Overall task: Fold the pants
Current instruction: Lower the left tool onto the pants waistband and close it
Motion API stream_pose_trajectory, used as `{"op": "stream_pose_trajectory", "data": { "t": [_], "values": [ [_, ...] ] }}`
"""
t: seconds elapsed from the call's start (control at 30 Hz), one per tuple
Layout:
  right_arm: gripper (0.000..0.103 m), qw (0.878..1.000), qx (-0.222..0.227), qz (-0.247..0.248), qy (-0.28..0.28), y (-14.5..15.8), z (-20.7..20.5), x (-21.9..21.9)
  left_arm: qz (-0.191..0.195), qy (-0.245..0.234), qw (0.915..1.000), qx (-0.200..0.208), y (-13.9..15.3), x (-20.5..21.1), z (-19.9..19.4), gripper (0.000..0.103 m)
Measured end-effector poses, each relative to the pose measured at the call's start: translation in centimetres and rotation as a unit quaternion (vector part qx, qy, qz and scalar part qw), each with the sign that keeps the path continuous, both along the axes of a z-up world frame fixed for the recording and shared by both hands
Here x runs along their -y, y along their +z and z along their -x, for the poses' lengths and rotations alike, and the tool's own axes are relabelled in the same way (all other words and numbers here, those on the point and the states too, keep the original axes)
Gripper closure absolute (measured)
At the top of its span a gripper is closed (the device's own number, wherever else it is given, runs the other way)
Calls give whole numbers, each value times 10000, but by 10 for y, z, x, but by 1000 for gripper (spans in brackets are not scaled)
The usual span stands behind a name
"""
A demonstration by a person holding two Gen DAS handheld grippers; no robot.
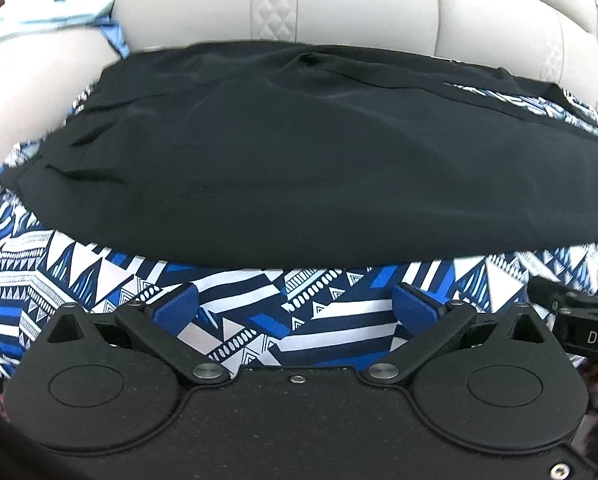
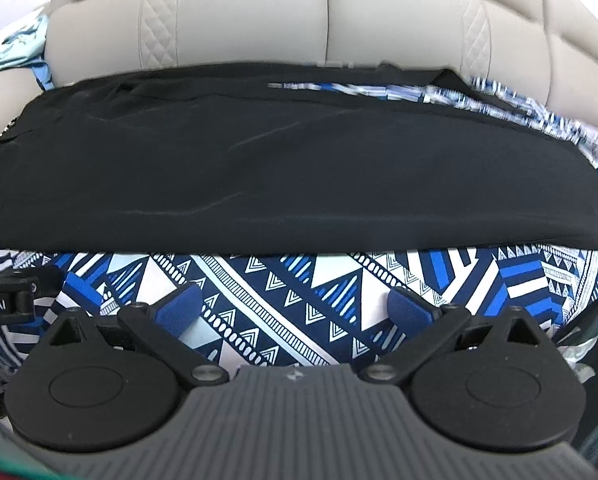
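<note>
The black pants (image 1: 299, 160) lie flat and folded lengthwise across a blue-and-white patterned cloth (image 1: 79, 280) on a sofa seat; they also show in the right wrist view (image 2: 279, 168). My left gripper (image 1: 297, 304) is open and empty, its blue pads just short of the pants' near edge. My right gripper (image 2: 295, 304) is open and empty too, over the patterned cloth (image 2: 259, 292) in front of the pants' near edge. Each gripper shows at the edge of the other's view.
The beige sofa backrest (image 1: 339, 4) rises behind the pants, with an armrest (image 1: 39, 76) at the left. A light blue garment (image 1: 59, 4) lies on the armrest at the far left.
</note>
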State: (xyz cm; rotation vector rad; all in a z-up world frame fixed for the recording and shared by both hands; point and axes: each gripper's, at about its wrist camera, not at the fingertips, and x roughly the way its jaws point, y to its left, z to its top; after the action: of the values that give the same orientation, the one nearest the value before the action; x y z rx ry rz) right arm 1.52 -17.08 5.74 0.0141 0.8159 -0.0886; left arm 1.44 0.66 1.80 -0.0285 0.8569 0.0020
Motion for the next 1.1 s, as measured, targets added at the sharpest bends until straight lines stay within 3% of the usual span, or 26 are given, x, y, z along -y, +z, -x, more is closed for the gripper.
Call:
{"op": "stream_pose_trajectory", "data": {
  "t": [0.07, 0.2, 0.37, 0.5, 0.67, 0.8, 0.93, 1.1],
  "values": [
    [0, 9995, -156, -278, 13, 8, -5, 8, 239, -15, 9997, 95, 12, -10, -2, 0],
    [0, 9955, -25, -943, 95, 33, -12, 30, 580, 139, 9975, 379, 46, -39, -15, 0],
    [0, 9953, 440, -855, 85, 60, -35, 45, 1019, 662, 9912, 522, 82, -88, -64, 0],
    [0, 9919, 938, -855, -106, 78, -59, 60, 1396, 1646, 9731, 803, 98, -140, -116, 0],
    [0, 9849, 1235, -1157, -357, 83, -105, 73, 1880, 2392, 9513, 499, 99, -194, -199, 0],
    [0, 9847, 1320, -1101, -270, 71, -135, 64, 1569, 2976, 9400, 565, 88, -219, -257, 0],
    [0, 9854, 1479, -840, 2, 57, -150, 44, 1255, 3240, 9368, 406, 68, -224, -321, 0],
    [0, 9830, 1737, -517, 296, 48, -156, 30, 1300, 3665, 9212, 107, 36, -236, -372, 0]
  ]
}}
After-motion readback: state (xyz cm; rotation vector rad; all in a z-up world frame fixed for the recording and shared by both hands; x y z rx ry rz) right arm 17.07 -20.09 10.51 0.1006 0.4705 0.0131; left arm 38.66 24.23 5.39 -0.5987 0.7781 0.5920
